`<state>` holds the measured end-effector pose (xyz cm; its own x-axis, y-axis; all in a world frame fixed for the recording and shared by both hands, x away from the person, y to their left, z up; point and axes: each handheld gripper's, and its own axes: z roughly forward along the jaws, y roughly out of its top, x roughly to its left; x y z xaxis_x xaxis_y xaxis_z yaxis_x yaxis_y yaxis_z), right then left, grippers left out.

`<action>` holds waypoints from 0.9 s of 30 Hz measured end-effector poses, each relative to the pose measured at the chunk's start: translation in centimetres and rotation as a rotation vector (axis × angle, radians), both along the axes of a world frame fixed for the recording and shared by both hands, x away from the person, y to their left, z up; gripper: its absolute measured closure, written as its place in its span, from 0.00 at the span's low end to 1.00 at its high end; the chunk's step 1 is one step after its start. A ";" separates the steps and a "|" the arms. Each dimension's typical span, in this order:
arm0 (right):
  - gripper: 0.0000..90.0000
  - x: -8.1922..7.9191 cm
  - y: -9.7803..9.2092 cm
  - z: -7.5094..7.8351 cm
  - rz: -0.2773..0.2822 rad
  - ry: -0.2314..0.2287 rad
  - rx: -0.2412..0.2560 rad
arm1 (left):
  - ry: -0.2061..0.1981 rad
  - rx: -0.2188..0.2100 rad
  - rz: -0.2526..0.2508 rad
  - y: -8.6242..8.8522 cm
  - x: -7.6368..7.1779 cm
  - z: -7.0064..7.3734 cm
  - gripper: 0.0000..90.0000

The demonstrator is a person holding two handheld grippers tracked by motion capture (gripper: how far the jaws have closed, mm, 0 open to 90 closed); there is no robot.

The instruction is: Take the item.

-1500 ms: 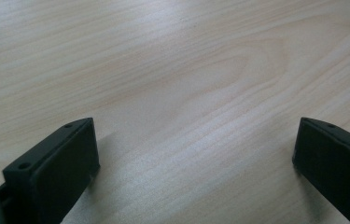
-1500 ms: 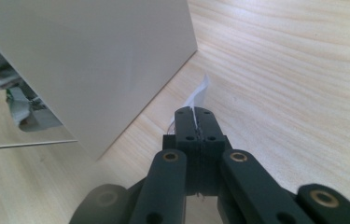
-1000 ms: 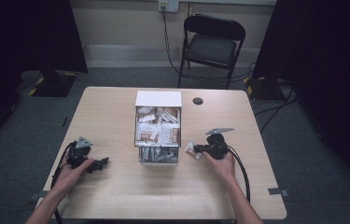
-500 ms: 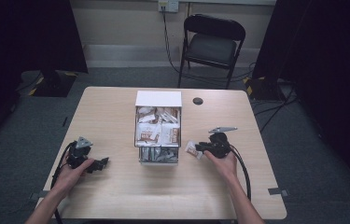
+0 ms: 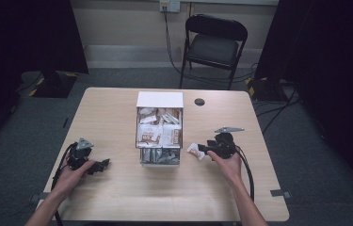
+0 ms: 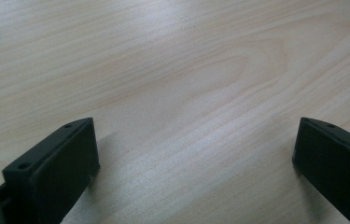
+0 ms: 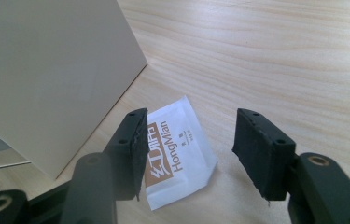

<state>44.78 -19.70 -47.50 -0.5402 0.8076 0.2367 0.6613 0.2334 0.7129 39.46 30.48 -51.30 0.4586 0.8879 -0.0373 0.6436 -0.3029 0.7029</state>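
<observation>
From above, the right claw (image 5: 203,149) meets a packet (image 5: 194,151) on the counter (image 5: 117,197) beside the box (image 5: 160,129). The left claw (image 6: 196,163) rests spread over bare wood. Up close, the right claw (image 7: 189,147) is spread around the packet (image 7: 177,154); pickup seems underway, and closing comes next.

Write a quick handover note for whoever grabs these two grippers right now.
Left gripper: open, on bare table, left of the box.
Right gripper: open around one white HongMian packet, which lies flat on the table right of the box; not gripped.
Box holds many more packets.
Done: one packet is outside the box.
Left: probably grip or leave this packet; I can't tell which.
</observation>
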 end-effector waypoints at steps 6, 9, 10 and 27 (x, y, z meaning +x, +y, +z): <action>0.42 -0.5 -0.8 1.1 -0.026 -0.031 0.006 | 0.000 0.001 0.000 0.0 0.0 0.0 0.00; 0.38 -0.9 -1.4 1.7 -0.037 -0.032 0.007 | 0.000 0.000 0.000 0.0 0.0 0.0 0.00; 0.38 -1.1 -1.5 1.8 -0.035 -0.032 -0.002 | 0.000 0.000 0.000 0.0 0.0 0.0 0.00; 0.22 -5.2 -5.0 3.7 -0.104 -0.052 0.033 | 0.000 0.001 -0.003 0.0 0.0 0.0 0.00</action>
<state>39.63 -24.65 -43.75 -0.4659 0.8523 0.2377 0.6429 0.1415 0.7528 39.48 30.51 -51.30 0.4610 0.8867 -0.0361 0.6428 -0.3056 0.7025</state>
